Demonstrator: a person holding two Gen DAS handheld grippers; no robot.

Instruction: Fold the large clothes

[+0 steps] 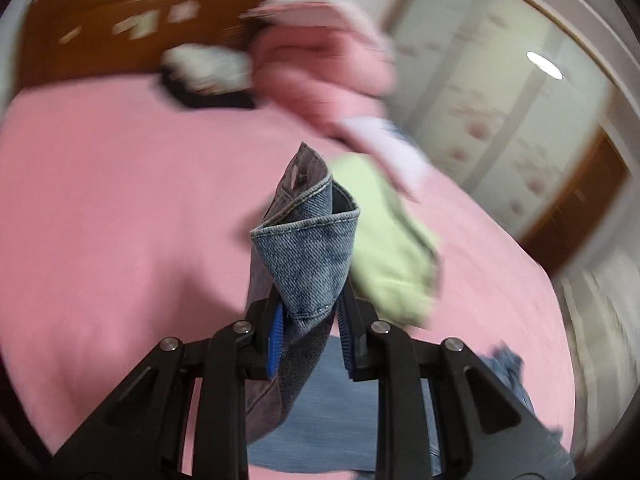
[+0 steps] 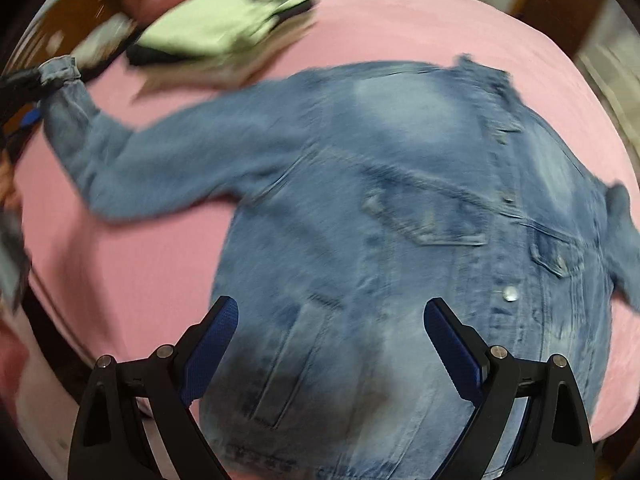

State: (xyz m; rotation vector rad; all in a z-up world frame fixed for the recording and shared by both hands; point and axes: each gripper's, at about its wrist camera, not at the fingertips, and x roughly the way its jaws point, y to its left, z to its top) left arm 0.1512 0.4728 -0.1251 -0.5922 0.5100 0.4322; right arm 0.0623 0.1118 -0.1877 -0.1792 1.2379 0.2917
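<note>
Pink bedding covers the bed (image 2: 120, 264) from edge to edge, with a brown wooden headboard (image 1: 120, 28) at its far end and pale patterned wardrobe doors (image 1: 500, 92) beyond one side. On the sheet a blue denim jacket (image 2: 400, 220) lies spread out front side up, its chest pockets and metal buttons showing, 1 sleeve (image 2: 168, 152) stretched out toward the far left. Beyond the jacket sits a heap of other clothes: a pale green garment (image 1: 392, 248) nearest, a pink one (image 1: 324, 76) behind it, and something black and white, too blurred to name. The left gripper (image 1: 308, 320) is closed tight on the cuff (image 1: 308, 256) of that stretched sleeve, the denim bunched and folded between its blue pads (image 1: 276, 340) and lifted off the sheet. The right gripper (image 2: 332, 344) hangs over the jacket's lower hem area with its jaws spread wide and nothing between them; whether its tips touch the cloth cannot be told
</note>
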